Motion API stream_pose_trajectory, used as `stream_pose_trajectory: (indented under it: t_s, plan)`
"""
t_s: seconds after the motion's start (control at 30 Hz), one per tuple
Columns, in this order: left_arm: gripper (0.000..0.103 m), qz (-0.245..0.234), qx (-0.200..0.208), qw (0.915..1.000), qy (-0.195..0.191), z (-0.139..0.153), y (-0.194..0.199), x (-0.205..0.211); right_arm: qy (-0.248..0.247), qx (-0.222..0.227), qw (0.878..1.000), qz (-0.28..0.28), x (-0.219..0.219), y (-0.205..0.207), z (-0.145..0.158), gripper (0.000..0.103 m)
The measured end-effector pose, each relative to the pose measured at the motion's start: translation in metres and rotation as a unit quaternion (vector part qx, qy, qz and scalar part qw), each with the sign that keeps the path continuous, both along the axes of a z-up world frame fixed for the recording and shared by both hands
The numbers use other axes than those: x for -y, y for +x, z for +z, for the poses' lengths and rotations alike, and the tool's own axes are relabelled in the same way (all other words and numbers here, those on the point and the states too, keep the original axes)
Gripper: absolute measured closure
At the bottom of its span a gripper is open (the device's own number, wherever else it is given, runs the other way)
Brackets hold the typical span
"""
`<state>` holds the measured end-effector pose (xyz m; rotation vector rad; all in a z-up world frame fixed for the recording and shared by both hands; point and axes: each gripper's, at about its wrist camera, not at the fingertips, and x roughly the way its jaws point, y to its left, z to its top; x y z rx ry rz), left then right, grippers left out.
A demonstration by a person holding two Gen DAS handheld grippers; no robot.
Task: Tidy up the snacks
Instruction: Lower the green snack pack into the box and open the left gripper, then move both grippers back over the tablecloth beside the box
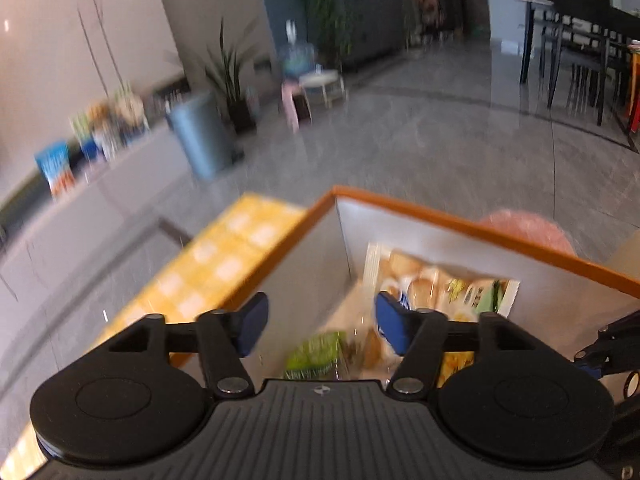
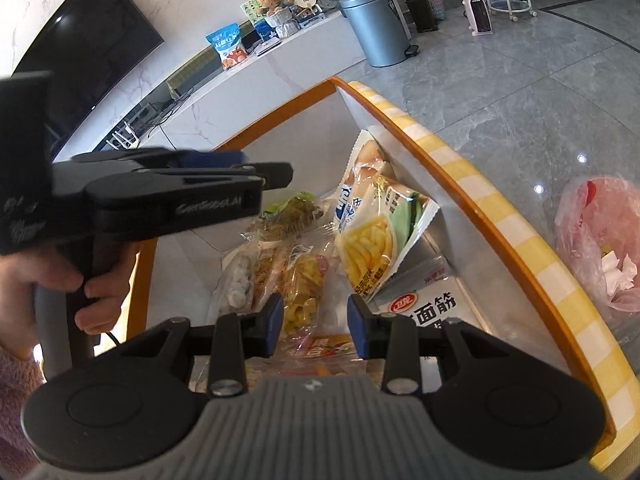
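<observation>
Left gripper: jaws spread wide, nothing between pads, hovering over open box. Right gripper: jaws partly parted, gripping nothing, poised above yellow snack packet. Inside box: fries bag leaning on far wall, green packet behind, white packet with large characters at right, more wrapped snacks on floor of box. Outside box: yellow checked cloth along rim, pink plastic bag on grey floor. Left hand on handle.
</observation>
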<state>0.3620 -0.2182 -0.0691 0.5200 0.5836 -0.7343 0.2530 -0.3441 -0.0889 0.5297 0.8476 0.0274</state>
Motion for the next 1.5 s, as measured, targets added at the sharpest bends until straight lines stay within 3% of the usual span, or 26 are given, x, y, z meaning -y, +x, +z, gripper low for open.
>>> stream_pose_trajectory:
  t_s: [0.1, 0.23, 0.33, 0.4, 0.47, 0.5, 0.6, 0.7, 0.83, 1.0, 1.13, 1.2, 1.27, 1.33, 1.5]
  plan:
    - [0.019, 0.005, 0.026, 0.9994, 0.024, 0.001, -0.011, 0.003, 0.001, -0.003, 1.0, -0.005, 0.001, 0.0, 0.0, 0.068]
    - [0.016, 0.032, 0.06, 0.9959, 0.059, 0.008, -0.021, 0.008, -0.015, -0.009, 1.0, -0.011, -0.002, -0.001, 0.002, 0.065]
    - [0.015, 0.046, 0.053, 0.9954, 0.064, 0.021, -0.022, 0.002, -0.045, -0.004, 0.999, -0.026, -0.007, -0.008, 0.008, 0.047]
    - [0.015, 0.054, 0.052, 0.9951, 0.065, 0.029, -0.026, -0.006, -0.065, 0.006, 0.997, -0.028, -0.011, -0.011, 0.013, 0.044]
    - [0.014, 0.056, 0.061, 0.9943, 0.068, 0.038, -0.034, -0.015, -0.063, 0.017, 0.998, -0.025, -0.013, -0.013, 0.016, 0.035]
    - [0.013, 0.057, 0.067, 0.9936, 0.071, 0.041, -0.039, -0.02, -0.058, 0.021, 0.998, -0.027, -0.013, -0.014, 0.017, 0.025]
    - [0.011, 0.09, 0.072, 0.9905, 0.075, 0.05, -0.055, -0.041, -0.051, 0.034, 0.998, -0.024, -0.014, -0.016, 0.021, 0.013]
    - [0.011, 0.118, 0.036, 0.9898, 0.071, 0.059, -0.07, -0.067, -0.065, 0.053, 0.996, -0.016, -0.017, -0.019, 0.027, 0.009]
    - [0.011, 0.161, -0.013, 0.986, 0.042, 0.072, -0.09, -0.105, -0.057, 0.084, 0.995, -0.006, -0.021, -0.025, 0.039, 0.007]
    - [0.011, 0.2, -0.004, 0.9797, 0.004, 0.08, -0.127, -0.146, -0.054, 0.113, 0.992, 0.032, -0.034, -0.035, 0.056, 0.006]
    - [0.011, 0.262, -0.04, 0.9608, -0.081, 0.082, -0.144, -0.184, -0.078, 0.127, 0.984, 0.095, -0.053, -0.04, 0.074, 0.006]
    - [0.011, 0.276, -0.039, 0.954, -0.11, 0.081, -0.153, -0.203, -0.096, 0.124, 0.98, 0.122, -0.063, -0.042, 0.086, 0.006]
    - [0.011, 0.296, -0.029, 0.9467, -0.123, 0.078, -0.159, -0.217, -0.12, 0.129, 0.972, 0.153, -0.077, -0.047, 0.097, 0.006]
    - [0.011, 0.314, -0.032, 0.9395, -0.133, 0.072, -0.163, -0.23, -0.16, 0.127, 0.955, 0.214, -0.098, -0.056, 0.105, 0.006]
    - [0.011, 0.343, -0.065, 0.9243, -0.154, 0.05, -0.152, -0.256, -0.269, 0.117, 0.886, 0.358, -0.155, -0.075, 0.111, 0.006]
